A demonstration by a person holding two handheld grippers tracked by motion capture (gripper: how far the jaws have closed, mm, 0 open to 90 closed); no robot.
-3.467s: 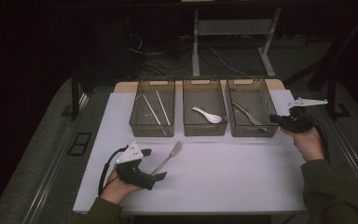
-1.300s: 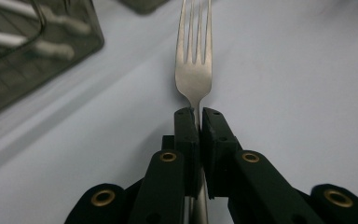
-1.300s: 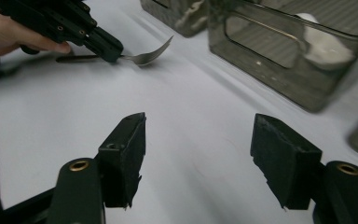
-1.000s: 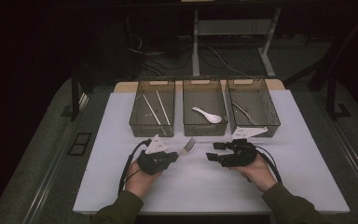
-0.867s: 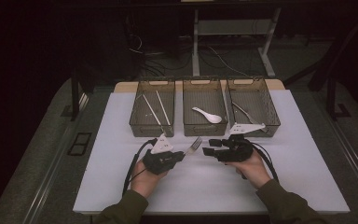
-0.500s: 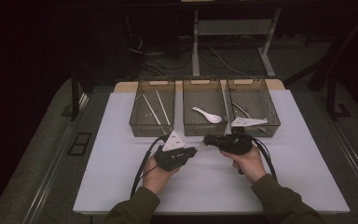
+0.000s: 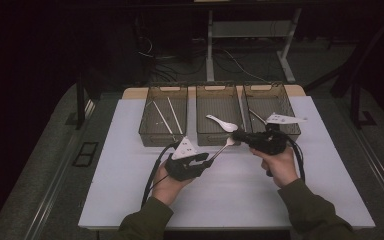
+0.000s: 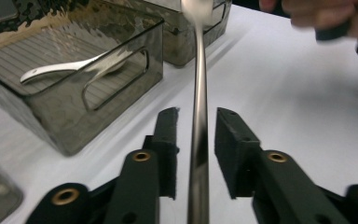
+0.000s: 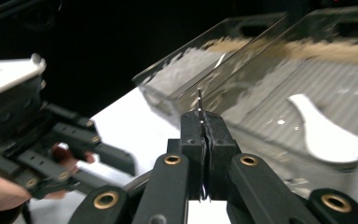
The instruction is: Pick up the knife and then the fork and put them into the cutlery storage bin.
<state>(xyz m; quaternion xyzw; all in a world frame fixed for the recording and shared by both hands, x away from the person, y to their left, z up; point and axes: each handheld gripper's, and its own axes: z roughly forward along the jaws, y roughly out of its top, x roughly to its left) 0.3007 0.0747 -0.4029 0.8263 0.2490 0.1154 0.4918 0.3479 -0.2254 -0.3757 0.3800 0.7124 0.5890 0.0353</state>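
Note:
A metal fork [image 7: 223,148] hangs level above the white table [image 7: 130,130], between my two grippers. My right gripper [image 7: 236,135] is shut on its head end; in the right gripper view the jaws [image 9: 204,119] meet on the thin metal, and a tip of the fork [image 9: 199,100] pokes out past them. My left gripper [image 7: 207,162] is open. Its jaws [image 8: 196,116] have just been opening, and the fork handle [image 8: 198,88] runs between them with a gap on each side.
Three smoky plastic bins stand in a row at the back of the table. The left bin [image 7: 147,131] holds long thin sticks, the middle bin [image 7: 219,139] a white spoon [image 7: 222,123], the right bin [image 7: 294,125] a metal utensil. Cables trail from both grippers.
Both hands moved toward the bins and rose a little. The right gripper closed on the fork's head end. The left jaws parted from the handle.

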